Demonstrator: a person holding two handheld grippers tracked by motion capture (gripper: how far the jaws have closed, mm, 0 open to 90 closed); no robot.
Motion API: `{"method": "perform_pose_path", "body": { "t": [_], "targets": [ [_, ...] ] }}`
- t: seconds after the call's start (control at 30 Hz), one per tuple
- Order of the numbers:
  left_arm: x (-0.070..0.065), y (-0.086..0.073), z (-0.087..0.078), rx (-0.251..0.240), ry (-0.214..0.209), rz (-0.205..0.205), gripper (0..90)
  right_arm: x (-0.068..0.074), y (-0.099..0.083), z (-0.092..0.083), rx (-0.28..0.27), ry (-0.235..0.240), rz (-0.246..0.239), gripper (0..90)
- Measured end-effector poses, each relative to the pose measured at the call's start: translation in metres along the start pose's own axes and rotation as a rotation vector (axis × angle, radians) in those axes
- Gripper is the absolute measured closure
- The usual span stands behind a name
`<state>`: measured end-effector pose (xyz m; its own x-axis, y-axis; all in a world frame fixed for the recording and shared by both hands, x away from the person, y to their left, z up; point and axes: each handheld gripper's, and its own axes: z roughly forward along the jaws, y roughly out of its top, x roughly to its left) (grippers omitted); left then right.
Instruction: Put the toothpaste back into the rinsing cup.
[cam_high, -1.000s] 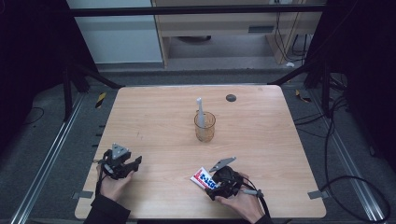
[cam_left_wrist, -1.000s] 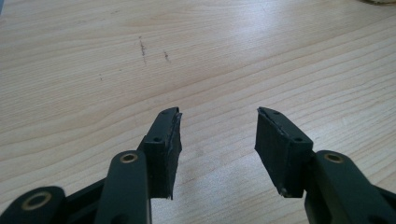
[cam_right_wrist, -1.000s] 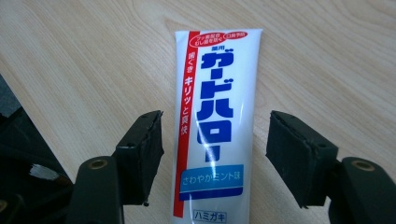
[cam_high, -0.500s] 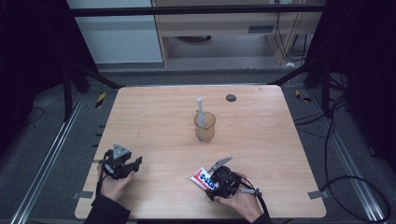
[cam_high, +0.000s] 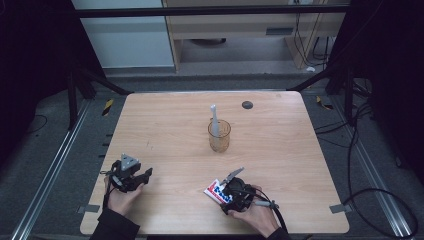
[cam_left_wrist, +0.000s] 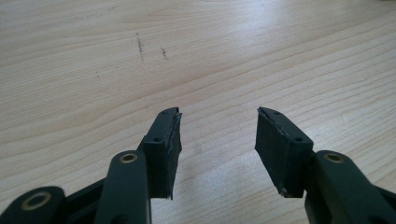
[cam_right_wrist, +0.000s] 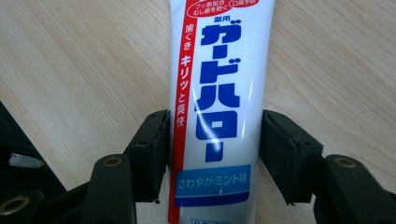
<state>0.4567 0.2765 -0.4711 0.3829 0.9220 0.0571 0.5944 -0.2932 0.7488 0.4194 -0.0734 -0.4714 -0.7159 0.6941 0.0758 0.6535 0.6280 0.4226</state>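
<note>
A toothpaste tube (cam_right_wrist: 217, 116) is seen lying flat on the tabletop (cam_high: 165, 125) near its front edge, right of the middle, lengthwise between the jaws of the right gripper (cam_right_wrist: 215, 149). The jaws have just been closing on it; the left pad appears to touch the tube's red-striped side, while contact of the right pad at the other edge cannot be told for certain. The left gripper (cam_left_wrist: 217, 140) is held near the front left corner, its jaws wide with bare wood between them. A cup (cam_high: 219, 135) with a toothbrush (cam_high: 214, 119) stands mid-tabletop.
</note>
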Motion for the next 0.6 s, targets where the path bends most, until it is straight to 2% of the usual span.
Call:
{"method": "perform_pose_path", "body": {
  "t": [0.13, 0.37, 0.6],
  "targets": [
    [0.0, 0.0, 0.0001, 0.001, 0.0, 0.0, 49.3, 0.001, -0.0002, 0.0031, 0.015, -0.012, -0.015, 43.9],
    [-0.0005, 0.0002, 0.0017, 0.008, 0.003, 0.001, 49.5, 0.0015, 0.0006, 0.0039, 0.025, -0.009, -0.007, 46.4],
    [-0.002, 0.0011, 0.0021, 0.01, 0.002, 0.002, 49.6, 0.0036, -0.0001, 0.0009, 0.014, -0.024, -0.003, 57.9]
  ]
}}
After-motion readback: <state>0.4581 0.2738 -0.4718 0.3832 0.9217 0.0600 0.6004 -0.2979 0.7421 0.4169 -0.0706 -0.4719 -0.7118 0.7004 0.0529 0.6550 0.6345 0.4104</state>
